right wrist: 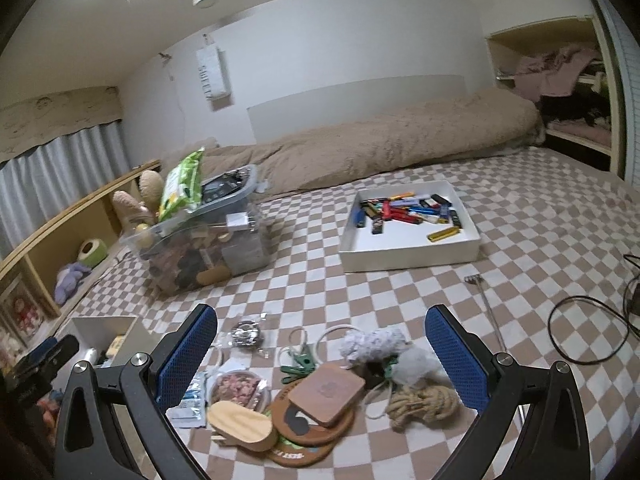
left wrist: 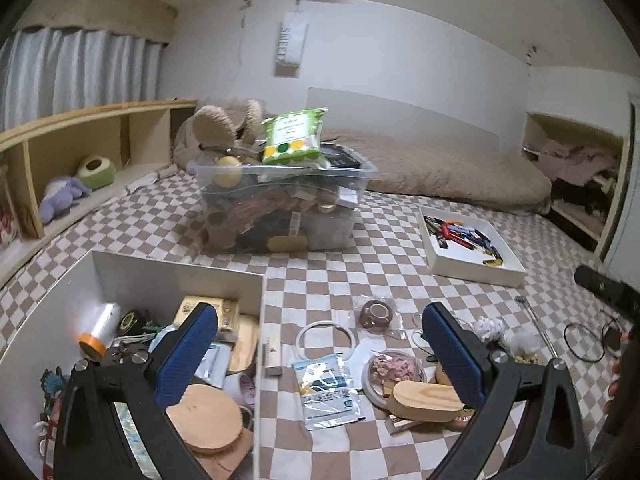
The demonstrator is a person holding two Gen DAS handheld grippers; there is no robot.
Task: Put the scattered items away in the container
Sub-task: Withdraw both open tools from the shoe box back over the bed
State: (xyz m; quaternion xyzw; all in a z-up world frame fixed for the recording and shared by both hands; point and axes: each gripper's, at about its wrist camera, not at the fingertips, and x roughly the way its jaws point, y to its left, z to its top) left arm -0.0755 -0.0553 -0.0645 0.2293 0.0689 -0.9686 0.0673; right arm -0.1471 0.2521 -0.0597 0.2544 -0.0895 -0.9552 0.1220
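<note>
left gripper point(left wrist: 320, 354): jaws wide apart, empty; right gripper point(right wrist: 322, 354): same

Left tool point(left wrist: 320, 354): two black angular arms, silver round screws at joints, fingers point(left wrist: 188, 354) faced with blue textured pads. Right tool point(right wrist: 322, 354): same build, black frame with triangular cut-outs low on each arm, silver screws, blue dimpled pads on fingers point(right wrist: 456, 360).
</note>
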